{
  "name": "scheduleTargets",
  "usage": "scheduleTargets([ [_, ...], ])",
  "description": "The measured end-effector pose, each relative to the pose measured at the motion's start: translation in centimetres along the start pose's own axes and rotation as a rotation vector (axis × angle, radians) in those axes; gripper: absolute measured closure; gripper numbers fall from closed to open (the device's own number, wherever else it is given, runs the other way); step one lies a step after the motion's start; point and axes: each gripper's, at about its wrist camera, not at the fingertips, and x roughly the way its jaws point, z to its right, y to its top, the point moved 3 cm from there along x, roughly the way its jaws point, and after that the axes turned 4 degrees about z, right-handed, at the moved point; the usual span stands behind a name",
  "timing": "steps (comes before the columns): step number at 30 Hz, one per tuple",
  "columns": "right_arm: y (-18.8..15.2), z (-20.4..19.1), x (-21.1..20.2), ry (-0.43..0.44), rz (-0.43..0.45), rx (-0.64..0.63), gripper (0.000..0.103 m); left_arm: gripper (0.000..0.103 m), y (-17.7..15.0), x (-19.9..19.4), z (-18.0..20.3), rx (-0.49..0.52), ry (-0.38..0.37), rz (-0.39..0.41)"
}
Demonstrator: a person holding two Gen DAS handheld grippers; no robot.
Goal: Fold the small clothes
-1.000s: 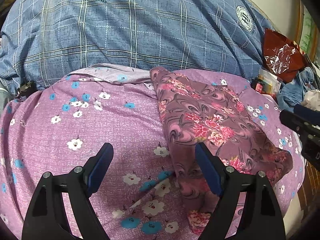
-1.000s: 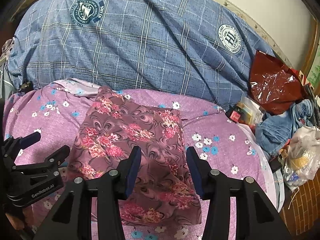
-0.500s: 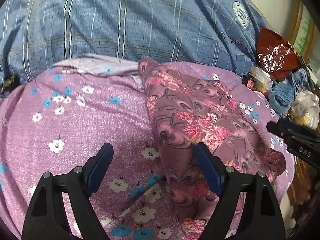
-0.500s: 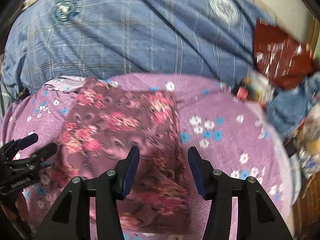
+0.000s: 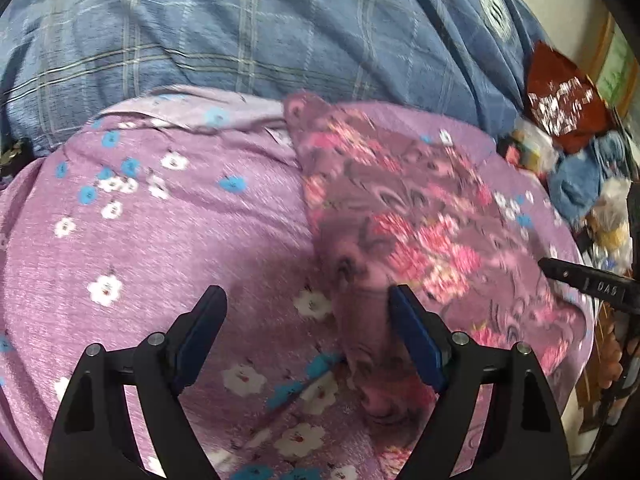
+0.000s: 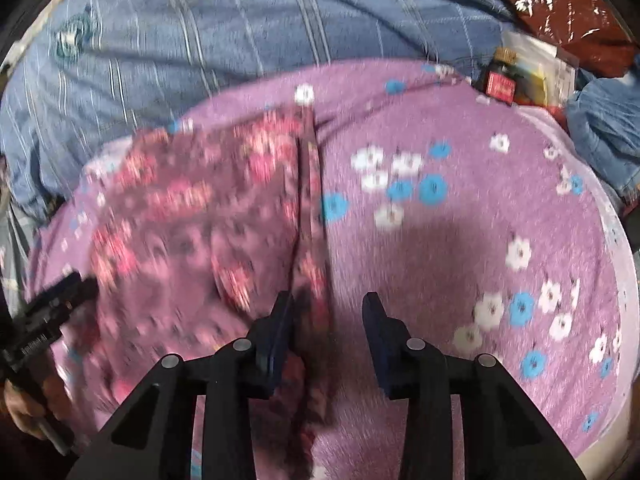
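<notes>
A mauve garment with pink flowers [image 5: 420, 224] lies flat on the purple flowered bedsheet [image 5: 180, 240]. My left gripper [image 5: 306, 322] is open, low over the garment's left edge, with its right finger over the cloth. In the right wrist view the garment [image 6: 200, 216] lies left of centre. My right gripper [image 6: 328, 320] is open at the garment's right edge, its left finger over the hem. Both grippers are empty. The right gripper's tip shows in the left wrist view [image 5: 588, 282], and the left gripper shows in the right wrist view [image 6: 48, 308].
A blue plaid quilt [image 5: 260, 28] is heaped along the back of the bed. A dark red plastic bag [image 6: 568, 12], small boxes [image 6: 516, 76] and blue denim cloth [image 6: 608, 124] are piled at the right. The bed's edge runs down the right side [image 6: 624, 264].
Both grippers have moved down and closer to the bed. The right gripper has shifted right, from over the garment's middle to its right edge. The garment has not moved.
</notes>
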Motion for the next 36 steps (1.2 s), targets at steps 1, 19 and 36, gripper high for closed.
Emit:
scheduleTargets([
  [1, 0.8, 0.0, -0.1, 0.008, 0.019, 0.016, 0.063, 0.018, 0.2, 0.0, -0.4, -0.018, -0.001, 0.009],
  [19, 9.7, -4.2, 9.0, -0.008, -0.056, 0.068, 0.066, 0.018, -0.3, 0.4, 0.0, 0.029, 0.016, -0.023],
  [36, -4.3, -3.9, -0.6, 0.098, -0.078, -0.084, 0.066, 0.018, -4.0, -0.5, 5.2, 0.281, -0.092, -0.174],
])
